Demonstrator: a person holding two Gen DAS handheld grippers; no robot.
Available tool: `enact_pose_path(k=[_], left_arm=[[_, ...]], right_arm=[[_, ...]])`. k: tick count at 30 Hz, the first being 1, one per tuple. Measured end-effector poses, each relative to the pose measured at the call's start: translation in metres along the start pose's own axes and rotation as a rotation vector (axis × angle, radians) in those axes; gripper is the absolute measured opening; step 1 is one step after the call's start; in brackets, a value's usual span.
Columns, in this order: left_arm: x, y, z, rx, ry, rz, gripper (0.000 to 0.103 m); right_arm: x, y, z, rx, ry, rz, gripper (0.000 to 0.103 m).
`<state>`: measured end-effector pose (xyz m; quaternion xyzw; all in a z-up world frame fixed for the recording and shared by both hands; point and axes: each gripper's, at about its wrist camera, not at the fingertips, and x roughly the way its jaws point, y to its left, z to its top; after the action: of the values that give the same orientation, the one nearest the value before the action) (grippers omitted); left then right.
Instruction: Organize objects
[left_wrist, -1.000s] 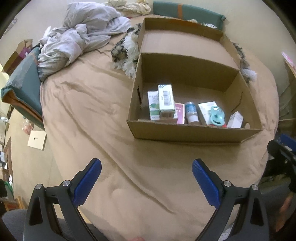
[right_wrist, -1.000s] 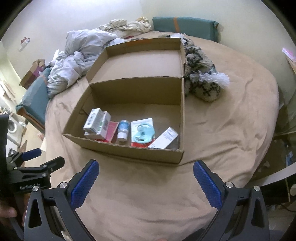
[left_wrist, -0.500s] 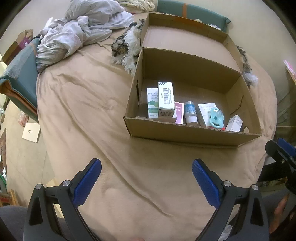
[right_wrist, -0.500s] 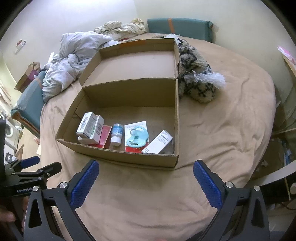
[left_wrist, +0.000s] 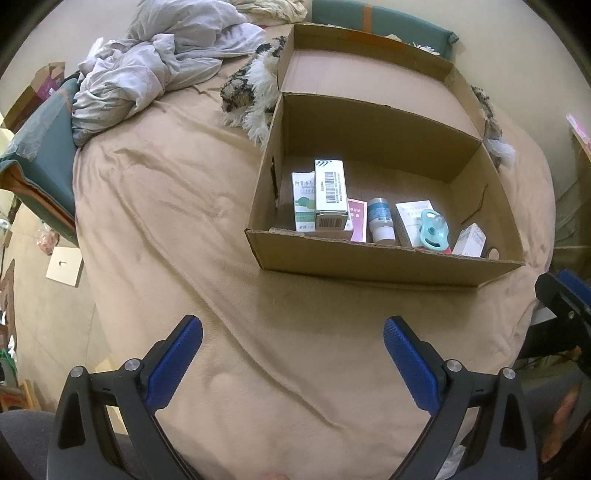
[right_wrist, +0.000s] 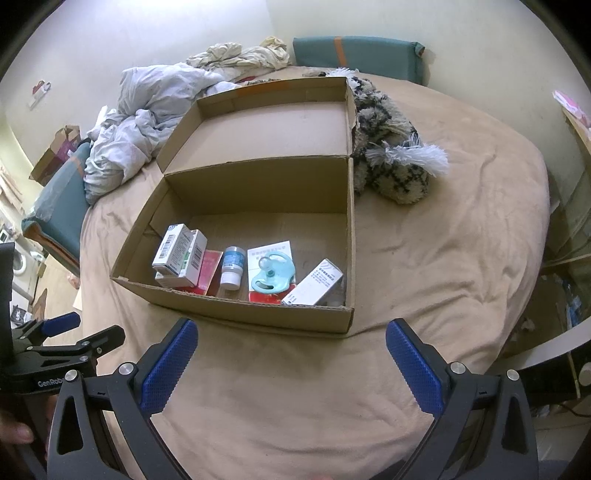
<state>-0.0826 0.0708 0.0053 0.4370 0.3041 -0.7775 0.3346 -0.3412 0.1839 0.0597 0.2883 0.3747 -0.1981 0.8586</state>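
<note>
Along the near wall of the cardboard box on the bed lie light cartons, a small bottle and a slick teal pacifier. Both the left hand-held gripper and right hand-held gripper hang wide apart and empty, short of the box. I'd pinch the stiff cartons across their flat sides; the bottle looks apt to roll.

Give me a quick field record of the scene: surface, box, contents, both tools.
surface: tan blanket on a bed
box: open cardboard box, flap folded back
contents, left to right: stacked cartons, red packet, small bottle, teal pacifier on a leaflet, white carton
beside box: patterned plush; crumpled bedding
left tool: open, empty, short of the box
right tool: open, empty, short of the box
</note>
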Motion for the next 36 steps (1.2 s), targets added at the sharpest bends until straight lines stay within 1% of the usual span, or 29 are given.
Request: enact_pose_path(k=[36], left_arm=[[-0.0001,-0.0027,-0.0018,-0.005,-0.008,0.016,0.098]], right_arm=[[-0.0039,0.0028,0.0000,-0.007,-0.007,-0.001,0.103]])
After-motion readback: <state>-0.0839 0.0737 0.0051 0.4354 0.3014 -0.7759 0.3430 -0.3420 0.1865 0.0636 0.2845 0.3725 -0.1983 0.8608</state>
